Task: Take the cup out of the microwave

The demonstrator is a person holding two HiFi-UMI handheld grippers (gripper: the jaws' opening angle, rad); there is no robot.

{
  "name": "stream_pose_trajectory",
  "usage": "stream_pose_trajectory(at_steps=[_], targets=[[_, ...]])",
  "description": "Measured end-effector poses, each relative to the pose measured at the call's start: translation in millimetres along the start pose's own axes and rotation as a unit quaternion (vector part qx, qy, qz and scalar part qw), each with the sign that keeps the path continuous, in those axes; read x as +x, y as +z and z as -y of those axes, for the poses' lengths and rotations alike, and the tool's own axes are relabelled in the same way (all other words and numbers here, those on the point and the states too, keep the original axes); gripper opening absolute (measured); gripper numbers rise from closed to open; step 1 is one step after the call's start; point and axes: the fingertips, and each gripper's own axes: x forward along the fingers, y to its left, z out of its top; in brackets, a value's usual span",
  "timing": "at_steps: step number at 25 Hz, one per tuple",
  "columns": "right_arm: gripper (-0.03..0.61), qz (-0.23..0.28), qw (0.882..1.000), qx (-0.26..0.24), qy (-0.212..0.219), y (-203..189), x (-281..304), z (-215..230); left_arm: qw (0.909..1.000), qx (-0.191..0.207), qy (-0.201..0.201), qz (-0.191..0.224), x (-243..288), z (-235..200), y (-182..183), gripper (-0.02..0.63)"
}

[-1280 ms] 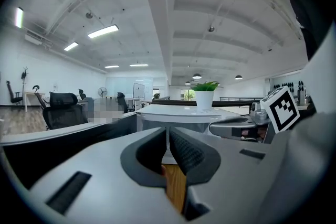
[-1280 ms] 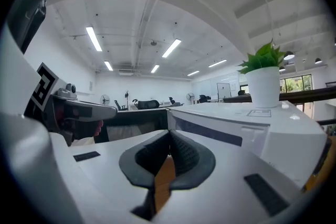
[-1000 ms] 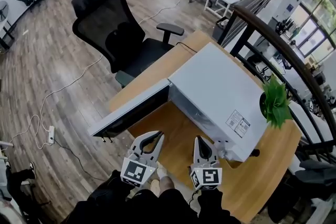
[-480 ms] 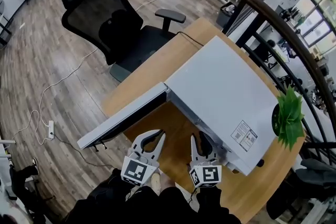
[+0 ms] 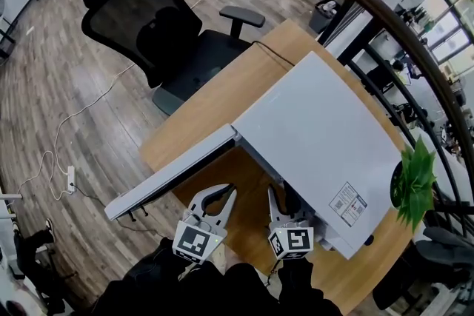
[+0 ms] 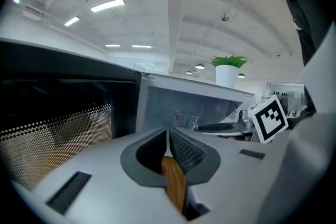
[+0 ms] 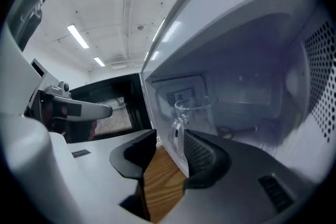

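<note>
R claw [image 7: 169, 140] was opening, nothing betw. jaws. Glass cup [image 7: 193, 115] sat just ahead of it, inside microwave [image 7: 247, 29]; door [image 7: 116, 94] hung open at its left. L claw [image 6: 168, 132] clenched, empty, above bench [image 6: 174, 189].

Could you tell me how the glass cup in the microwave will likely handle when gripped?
The clear glass cup with a handle is probably rigid, slippery and breakable. It looks empty, likely light. Upright in the white microwave, it could tip if nudged.

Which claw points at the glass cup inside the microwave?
The right claw, jaws opening with nothing between them: the cup stands ahead. The left claw points at the door hinge.
</note>
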Motion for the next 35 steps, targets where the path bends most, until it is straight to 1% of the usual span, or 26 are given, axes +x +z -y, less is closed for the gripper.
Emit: stream_pose_trajectory(at_steps=[11,19,23,24,25,26,29,31,33,35], targets=[[0.178,-0.013,1.0,-0.005,0.017,-2,25,-6,0.9998,-0.014,0.01,-0.006,5,-20,-8,0.037],[0.163,-0.023,0.999,-0.01,0.028,-2,39,-7,0.9994,-0.026,0.02,-0.014,7,-30,-14,0.037],[0.136,-0.024,0.999,-0.014,0.024,-5,48,-5,0.9991,-0.029,0.026,-0.015,10,-38,-19,0.037],[0.105,-0.023,0.999,-0.017,0.017,-4,49,-4,0.9991,-0.029,0.028,-0.014,11,-41,-19,0.037],[0.049,-0.022,0.999,-0.021,0.012,-4,51,-2,0.9991,-0.029,0.029,-0.011,11,-43,-19,0.037],[0.034,-0.022,0.999,-0.026,0.01,-3,52,-2,0.9991,-0.029,0.031,-0.006,12,-45,-18,0.037],[0.028,-0.024,0.999,-0.042,0.016,0,54,-4,0.9988,-0.032,0.037,0.004,12,-49,-15,0.037],[0.025,-0.024,0.998,-0.055,0.019,1,55,-6,0.9984,-0.033,0.043,0.02,12,-51,-13,0.037],[0.021,-0.022,0.997,-0.067,0.023,2,55,-7,0.9983,-0.034,0.044,0.018,11,-51,-13,0.037],[0.02,-0.02,0.997,-0.069,0.029,3,55,-8,0.998,-0.033,0.047,0.029,9,-52,-11,0.037]])
